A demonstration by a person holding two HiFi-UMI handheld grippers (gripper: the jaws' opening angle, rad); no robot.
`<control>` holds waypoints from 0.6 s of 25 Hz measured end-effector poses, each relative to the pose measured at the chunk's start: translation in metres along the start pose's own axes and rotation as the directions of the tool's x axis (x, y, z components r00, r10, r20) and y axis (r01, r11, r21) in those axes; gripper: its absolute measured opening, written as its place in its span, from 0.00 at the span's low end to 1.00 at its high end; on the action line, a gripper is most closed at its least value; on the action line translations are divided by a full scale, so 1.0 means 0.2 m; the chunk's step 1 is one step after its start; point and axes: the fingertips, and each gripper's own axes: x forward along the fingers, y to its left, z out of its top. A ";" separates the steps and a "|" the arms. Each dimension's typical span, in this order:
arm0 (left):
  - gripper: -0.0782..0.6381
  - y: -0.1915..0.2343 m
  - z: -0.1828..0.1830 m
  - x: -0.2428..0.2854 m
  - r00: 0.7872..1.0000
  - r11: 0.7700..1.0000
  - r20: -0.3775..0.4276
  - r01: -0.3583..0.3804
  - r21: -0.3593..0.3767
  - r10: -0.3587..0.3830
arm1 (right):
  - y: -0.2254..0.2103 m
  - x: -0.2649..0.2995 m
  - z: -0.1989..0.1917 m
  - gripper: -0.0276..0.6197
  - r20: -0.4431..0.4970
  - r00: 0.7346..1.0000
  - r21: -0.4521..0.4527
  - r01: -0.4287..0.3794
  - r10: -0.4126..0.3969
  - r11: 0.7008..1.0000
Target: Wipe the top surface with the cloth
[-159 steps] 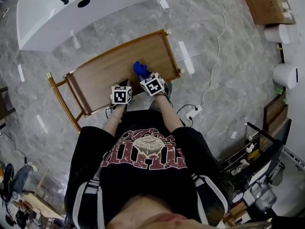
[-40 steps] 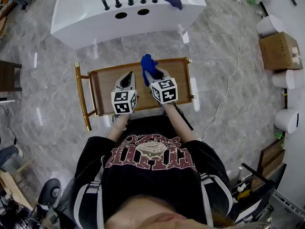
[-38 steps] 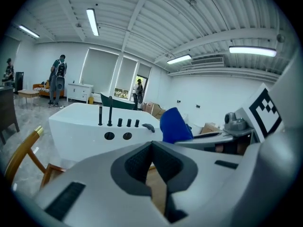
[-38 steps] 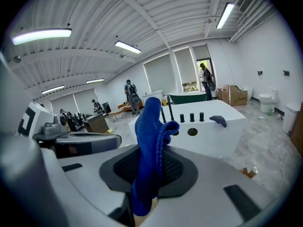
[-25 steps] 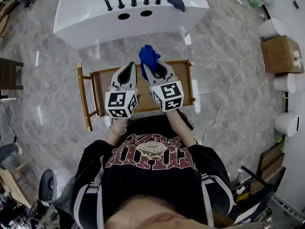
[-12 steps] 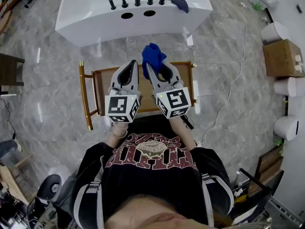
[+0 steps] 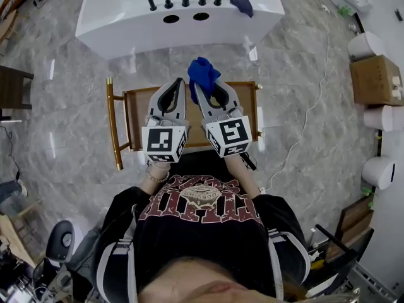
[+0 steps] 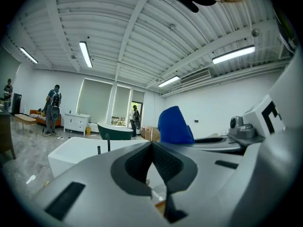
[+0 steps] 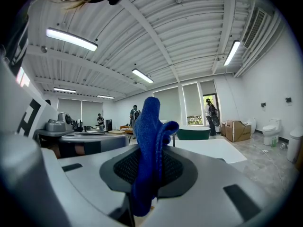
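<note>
Right tool [image 7: 197,88]: pinches the soft, light blue cloth [image 7: 203,72] by a bunched fold, so should drape and drag over the wooden tabletop [image 7: 136,117]; left tool [image 7: 181,84]: pressed together, empty.

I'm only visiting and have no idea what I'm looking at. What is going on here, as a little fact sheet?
Who: a person with a claw tool in each hand
Right claw: shut on a blue cloth
Left claw: shut, nothing in it
Surface: wooden cart top in a gold frame, below the claws
Cloth on the wood: apparently not; it seems held up off it
Beyond: white bathtub, with a second blue rag on its rim
</note>
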 end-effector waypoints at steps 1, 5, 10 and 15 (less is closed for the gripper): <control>0.18 0.00 0.00 -0.01 1.000 1.000 0.001 0.001 0.003 -0.001 | 0.01 0.00 0.00 0.18 -0.001 1.000 -0.001 -0.001 0.001 1.000; 0.18 -0.01 -0.01 -0.03 1.000 1.000 0.005 0.000 0.010 0.000 | 0.03 0.00 -0.01 0.18 0.000 1.000 -0.001 -0.011 0.011 1.000; 0.18 -0.01 -0.01 -0.03 1.000 1.000 0.002 0.002 0.002 -0.002 | 0.04 0.01 -0.01 0.18 -0.006 1.000 -0.007 -0.014 0.014 1.000; 0.18 0.00 -0.02 -0.03 1.000 1.000 -0.003 -0.006 0.001 0.006 | 0.04 0.01 -0.03 0.18 -0.017 1.000 -0.007 -0.012 0.011 1.000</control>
